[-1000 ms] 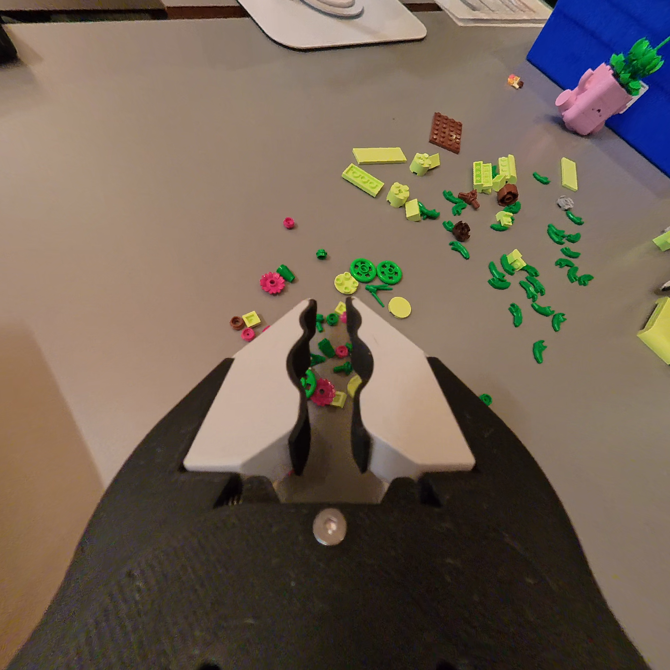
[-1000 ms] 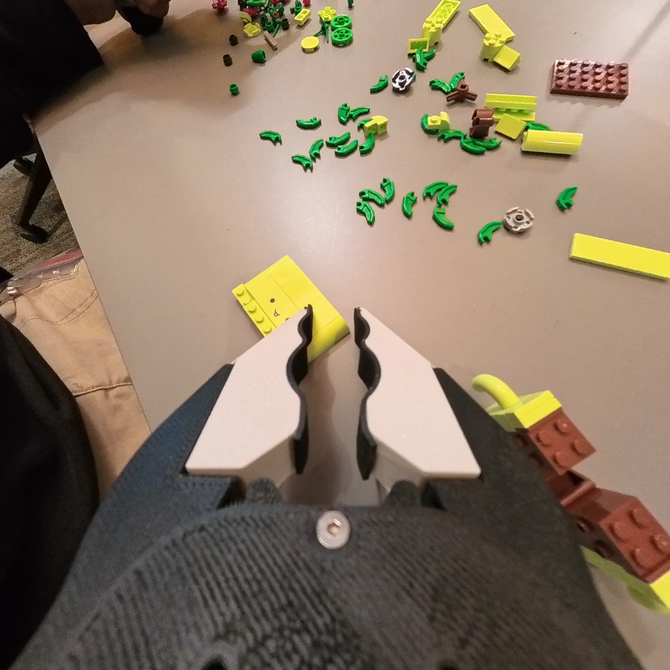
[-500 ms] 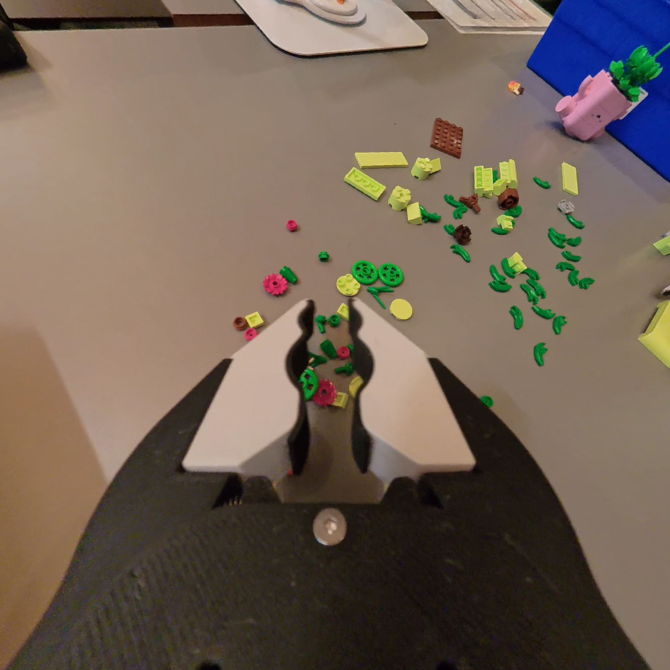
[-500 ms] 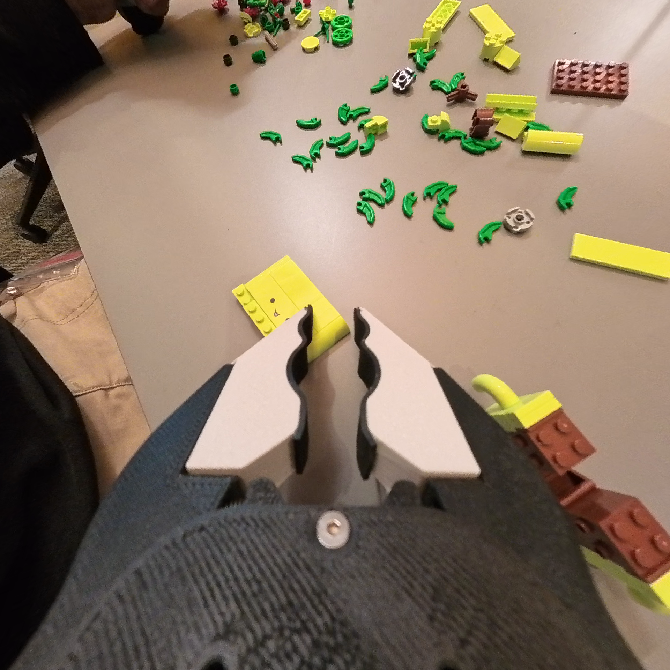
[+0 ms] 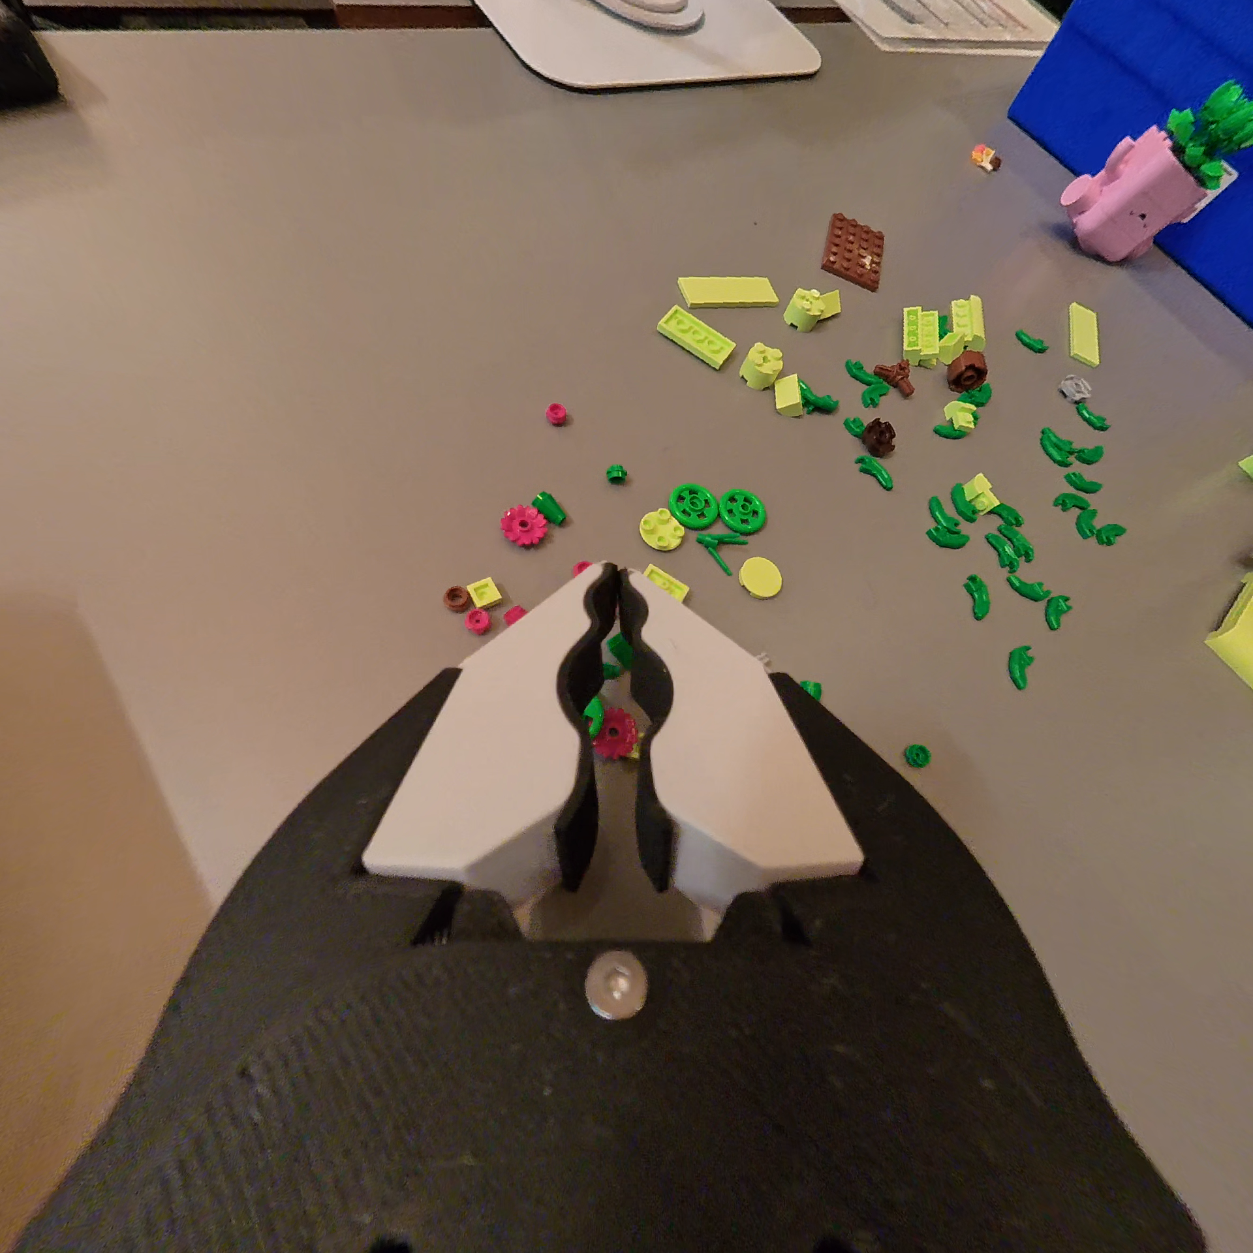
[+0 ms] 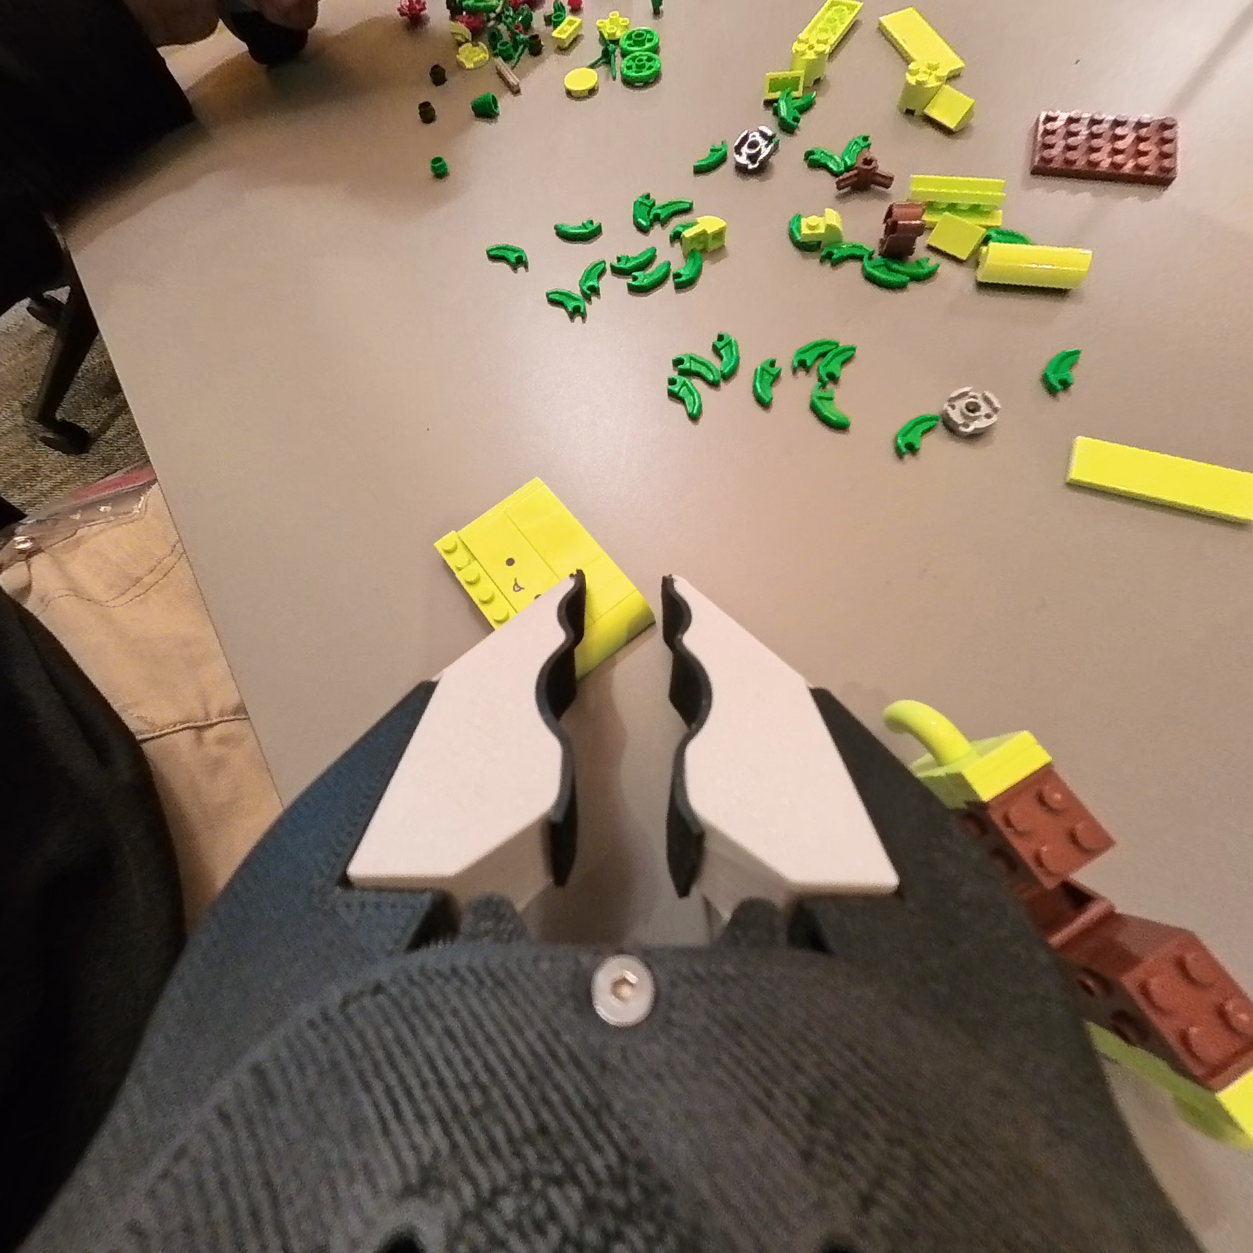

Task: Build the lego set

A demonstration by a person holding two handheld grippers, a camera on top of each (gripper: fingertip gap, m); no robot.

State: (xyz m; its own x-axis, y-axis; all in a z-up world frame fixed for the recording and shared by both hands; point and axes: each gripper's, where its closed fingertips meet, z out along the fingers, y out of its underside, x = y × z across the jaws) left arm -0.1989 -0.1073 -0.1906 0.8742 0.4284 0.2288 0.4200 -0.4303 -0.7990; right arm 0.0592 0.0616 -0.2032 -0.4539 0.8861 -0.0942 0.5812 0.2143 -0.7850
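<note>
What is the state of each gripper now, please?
Left gripper: closed at the tips; whether it holds a piece cannot be told.
Right gripper: open, holding nothing.

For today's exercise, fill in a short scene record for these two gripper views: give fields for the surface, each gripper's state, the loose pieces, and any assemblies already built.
surface: grey table
left gripper: tips closed together over small pieces; whether it holds one cannot be told
right gripper: open, empty, left finger overlapping the lime panel
loose pieces: green leaves, brown plate, pink flower, two green wheels
built parts: brown-and-lime assembly beside the right gripper; pink planter model at the far right
</note>
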